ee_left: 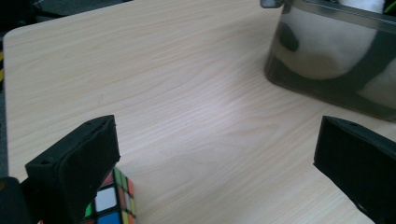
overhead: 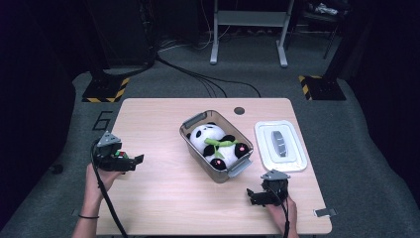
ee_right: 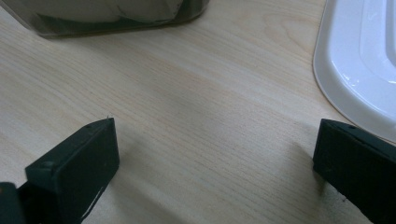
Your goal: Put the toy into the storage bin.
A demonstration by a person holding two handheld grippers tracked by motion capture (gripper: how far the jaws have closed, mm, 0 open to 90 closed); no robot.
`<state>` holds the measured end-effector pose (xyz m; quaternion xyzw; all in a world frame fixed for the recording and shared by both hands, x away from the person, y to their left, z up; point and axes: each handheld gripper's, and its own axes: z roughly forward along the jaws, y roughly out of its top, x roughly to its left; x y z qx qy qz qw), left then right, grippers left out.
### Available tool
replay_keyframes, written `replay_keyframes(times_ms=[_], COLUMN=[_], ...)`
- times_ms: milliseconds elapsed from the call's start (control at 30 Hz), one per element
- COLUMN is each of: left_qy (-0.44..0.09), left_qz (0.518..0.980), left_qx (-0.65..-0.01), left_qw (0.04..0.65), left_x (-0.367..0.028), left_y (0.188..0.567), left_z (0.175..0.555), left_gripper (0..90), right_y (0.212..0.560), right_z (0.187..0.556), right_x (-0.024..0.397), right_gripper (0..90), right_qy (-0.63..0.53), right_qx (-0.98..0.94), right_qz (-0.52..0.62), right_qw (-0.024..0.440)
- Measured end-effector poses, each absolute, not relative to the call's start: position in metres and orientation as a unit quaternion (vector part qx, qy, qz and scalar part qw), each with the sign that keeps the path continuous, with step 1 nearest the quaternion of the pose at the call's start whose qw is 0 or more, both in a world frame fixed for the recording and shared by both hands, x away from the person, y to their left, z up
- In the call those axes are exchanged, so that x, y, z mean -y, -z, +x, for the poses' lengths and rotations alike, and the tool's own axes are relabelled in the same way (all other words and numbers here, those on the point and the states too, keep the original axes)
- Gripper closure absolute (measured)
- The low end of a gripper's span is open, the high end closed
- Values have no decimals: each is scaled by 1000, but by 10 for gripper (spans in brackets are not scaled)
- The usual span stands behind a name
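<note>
Left gripper (overhead: pixel 130 159) held low at surface's (overhead: pixel 163 198) left edge, jaws apart, cube (ee_left: pixel 112 205) beside one jaw. Right gripper (overhead: pixel 253 194) near front, jaws apart, empty, pointing left.

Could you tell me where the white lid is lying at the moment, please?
In the high view the white lid lies flat on the table's right side, just right of the clear bin holding the panda, and beyond the right gripper.

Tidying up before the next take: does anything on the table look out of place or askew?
The lid lies off the bin, flat on the table to its right. The panda sits inside. A puzzle cube rests beside the left tool.
</note>
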<state>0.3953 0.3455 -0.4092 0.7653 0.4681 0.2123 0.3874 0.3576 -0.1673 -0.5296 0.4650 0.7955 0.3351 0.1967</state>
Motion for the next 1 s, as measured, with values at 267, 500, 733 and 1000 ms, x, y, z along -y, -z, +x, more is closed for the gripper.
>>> replay_keyframes(times_ms=[267,500,733,1000], left_qy=[-223,-232,-246,-246], left_qz=[750,737,727,706], left_qx=[-491,-511,-525,-552], left_qw=[383,376,368,368], left_x=[-364,-376,-386,-405], left_y=[420,434,449,470], left_z=[394,395,399,409], left_gripper=[0,0,0,0], right_y=[530,530,530,530], right_z=[358,358,358,358], right_x=[167,167,167,167], right_gripper=[0,0,0,0], right_qy=[-335,-335,-335,-335], right_qx=[-796,-796,-796,-796], right_qz=[465,465,465,465], right_qw=[197,197,197,197])
